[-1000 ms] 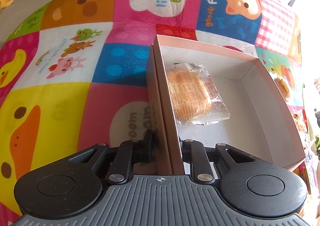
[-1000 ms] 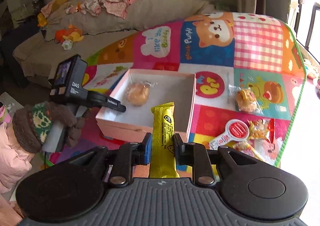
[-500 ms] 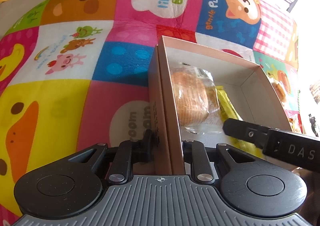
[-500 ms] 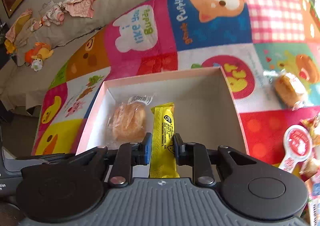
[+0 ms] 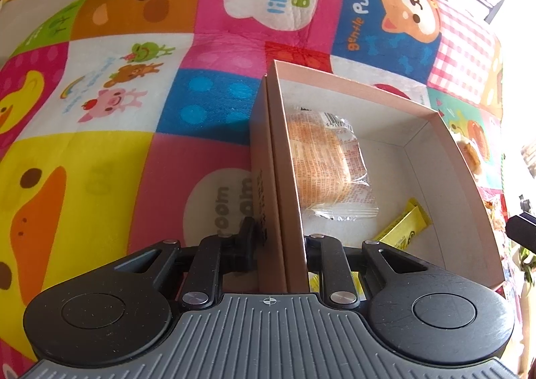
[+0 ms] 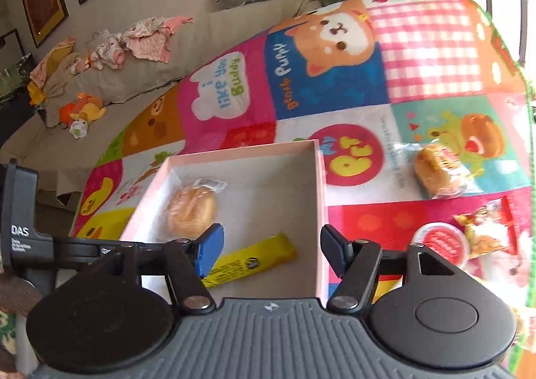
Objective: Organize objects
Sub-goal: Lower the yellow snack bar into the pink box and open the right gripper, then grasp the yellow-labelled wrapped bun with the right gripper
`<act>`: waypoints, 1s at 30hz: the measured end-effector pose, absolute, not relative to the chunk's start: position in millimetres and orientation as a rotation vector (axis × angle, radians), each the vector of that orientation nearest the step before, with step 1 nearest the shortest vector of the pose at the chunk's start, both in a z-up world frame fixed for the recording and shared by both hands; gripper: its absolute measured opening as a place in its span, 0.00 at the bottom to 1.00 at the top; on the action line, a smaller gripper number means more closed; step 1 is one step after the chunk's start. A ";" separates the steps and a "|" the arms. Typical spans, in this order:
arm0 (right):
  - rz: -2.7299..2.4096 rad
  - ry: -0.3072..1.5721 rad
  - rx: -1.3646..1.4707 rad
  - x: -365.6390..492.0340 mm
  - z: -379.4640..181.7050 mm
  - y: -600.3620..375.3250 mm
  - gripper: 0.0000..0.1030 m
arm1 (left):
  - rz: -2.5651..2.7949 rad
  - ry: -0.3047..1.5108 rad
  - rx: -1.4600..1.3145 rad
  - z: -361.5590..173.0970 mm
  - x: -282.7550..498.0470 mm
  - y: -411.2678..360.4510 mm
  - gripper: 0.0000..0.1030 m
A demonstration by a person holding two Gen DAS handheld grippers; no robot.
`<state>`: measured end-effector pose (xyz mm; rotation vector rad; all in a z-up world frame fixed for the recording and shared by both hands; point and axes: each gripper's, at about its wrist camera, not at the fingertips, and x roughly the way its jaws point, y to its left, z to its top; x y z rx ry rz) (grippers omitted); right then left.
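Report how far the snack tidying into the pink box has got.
Done: a wrapped bun and a yellow bar lie inside the pink box. In hand: the left gripper clamps the box wall; the right gripper is open and holds nothing. Left: a second wrapped bun, a red-lidded cup and a red snack packet lie on the mat.

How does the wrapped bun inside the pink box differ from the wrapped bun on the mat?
The bun in the box lies inside the pink box, beside the yellow bar; the bun on the mat lies outside, right of the box. The mat bun's wrapper shows a red label; the boxed one's a white label. Both are round, golden and clear-wrapped.
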<state>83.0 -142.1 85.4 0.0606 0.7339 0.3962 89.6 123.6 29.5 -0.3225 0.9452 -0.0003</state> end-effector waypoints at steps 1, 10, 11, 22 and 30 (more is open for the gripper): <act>0.353 0.721 0.028 81.4 85.8 -155.6 0.68 | -0.001 0.945 -0.321 29.5 89.4 123.6 0.22; 0.139 0.752 -0.118 153.5 67.1 -229.9 0.80 | 0.012 0.955 -0.319 30.8 90.5 122.5 0.21; 0.128 0.767 -0.124 168.4 62.6 -231.3 0.80 | 0.013 0.958 -0.316 31.0 90.5 122.4 0.21; 0.125 0.929 0.056 265.1 22.1 -237.9 0.60 | 0.027 0.969 -0.308 31.8 91.3 120.2 0.20; 0.172 0.870 0.013 202.2 59.1 -242.0 0.54 | 0.027 0.960 -0.318 31.1 90.0 121.3 0.20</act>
